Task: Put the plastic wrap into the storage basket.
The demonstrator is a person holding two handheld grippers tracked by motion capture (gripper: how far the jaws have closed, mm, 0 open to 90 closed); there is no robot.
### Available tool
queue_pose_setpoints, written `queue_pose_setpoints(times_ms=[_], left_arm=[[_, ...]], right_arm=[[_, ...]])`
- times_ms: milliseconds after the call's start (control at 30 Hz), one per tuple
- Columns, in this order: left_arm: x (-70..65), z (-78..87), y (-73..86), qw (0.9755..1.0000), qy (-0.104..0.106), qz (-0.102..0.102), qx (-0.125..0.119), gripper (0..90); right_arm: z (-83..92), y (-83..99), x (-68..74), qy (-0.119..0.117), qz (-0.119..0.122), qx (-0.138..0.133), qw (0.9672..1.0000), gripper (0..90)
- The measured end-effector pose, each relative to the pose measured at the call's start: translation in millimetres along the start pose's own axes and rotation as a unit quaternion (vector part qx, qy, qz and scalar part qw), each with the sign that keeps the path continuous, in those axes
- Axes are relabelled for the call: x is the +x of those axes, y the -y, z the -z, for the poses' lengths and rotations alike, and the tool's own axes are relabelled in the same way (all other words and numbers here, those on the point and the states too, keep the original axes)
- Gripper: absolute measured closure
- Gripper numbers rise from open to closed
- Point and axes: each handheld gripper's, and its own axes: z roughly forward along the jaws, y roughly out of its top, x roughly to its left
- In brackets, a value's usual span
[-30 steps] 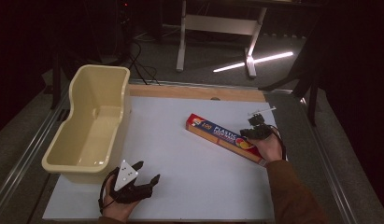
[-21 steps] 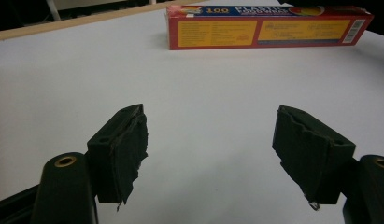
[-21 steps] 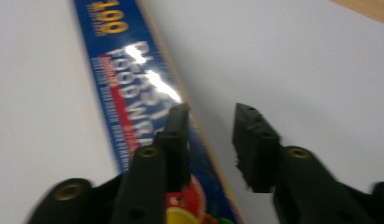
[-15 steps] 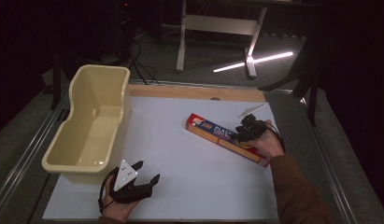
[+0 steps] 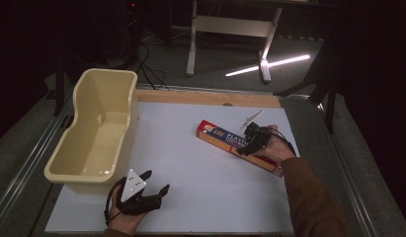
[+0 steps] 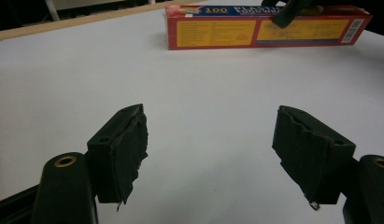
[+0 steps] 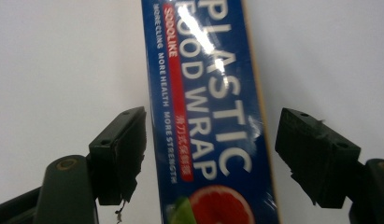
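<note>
Straddling the plastic wrap box [image 7: 208, 116], right gripper [image 7: 210, 154] gapes.

The high view hangs above the person's side, looking forward and down across the whole white table [image 5: 190, 148]. The left gripper view sits low, facing across it toward the plastic wrap box [image 6: 264, 25]; the right gripper view looks closely down on that box [image 7: 203, 102].

One plastic wrap box [image 5: 238, 147], one cream tub [image 5: 94, 131], two grippers.
</note>
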Motion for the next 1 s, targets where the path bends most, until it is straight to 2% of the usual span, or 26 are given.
queue_pose_setpoints(times_ms=[133,200,233,267,400,467,567,633,667,733,800,833,867,900,933,1000], left_arm=[[0.5,0.3,0.0,1.0,0.001,0.0,-0.001,26.3],[0.7,0.3,0.0,1.0,0.001,0.001,-0.001,26.3],[0.6,0.1,0.0,1.0,0.001,0.001,-0.001,26.3],[0.3,-0.1,0.0,1.0,0.001,0.0,0.0,26.3],[-0.4,-0.1,-0.1,1.0,0.001,-0.001,0.0,26.3],[0.0,0.4,-0.2,1.0,0.0,0.0,-0.001,26.3],[0.4,0.9,-0.2,1.0,0.0,0.001,-0.002,26.3],[0.3,1.2,-0.4,1.0,0.0,0.0,-0.002,26.3],[0.3,1.1,-0.4,1.0,0.001,0.0,-0.002,26.3],[0.4,1.0,-0.4,1.0,0.001,0.0,-0.002,26.3],[0.2,0.7,-0.6,1.0,0.001,0.0,-0.001,26.3],[0.1,0.6,-0.6,1.0,0.001,-0.001,-0.002,26.3],[0.1,0.6,-0.6,1.0,0.001,-0.001,-0.002,26.3],[0.0,0.5,-0.7,1.0,0.002,-0.002,-0.001,26.3],[-0.2,0.3,-0.6,1.0,0.002,-0.002,0.0,26.3],[-0.3,0.3,-0.6,1.0,0.002,-0.002,0.0,26.3]], right_arm=[[-9.3,-5.4,0.6,0.002,0.001,0.024,0.9997,32.4],[-9.2,-5.6,-1.0,-0.001,-0.007,0.024,0.9997,33.0],[-7.7,-5.3,-2.2,-0.012,-0.023,0.023,0.9994,34.3],[-7.4,-5.3,-2.6,-0.015,-0.029,0.024,0.9992,34.4],[-7.0,-12.2,1.8,-0.01,-0.039,0.058,0.9975,35.0],[-6.9,-16.4,5.1,-0.013,-0.051,0.08,0.9954,35.4],[-7.3,-20.7,8.0,-0.03,-0.085,0.105,0.9903,36.1],[-7.2,-23.9,11.2,-0.041,-0.1,0.123,0.9865,36.4],[-7.6,-24.9,12.0,-0.043,-0.1,0.128,0.9857,36.4],[-8.1,-26.7,14.2,-0.043,-0.095,0.137,0.985,36.2],[-9.1,-31.0,18.4,-0.029,-0.05,0.146,0.9876,35.8],[-10.0,-33.0,20.5,-0.022,-0.035,0.152,0.9875,35.3],[-10.0,-33.0,20.5,-0.022,-0.035,0.152,0.9875,35.3],[-11.3,-34.2,21.4,-0.019,-0.001,0.148,0.9888,34.0],[-12.3,-34.0,21.6,-0.019,0.007,0.147,0.9889,33.6],[-14.2,-34.0,20.3,-0.024,0.005,0.148,0.9886,33.4]])
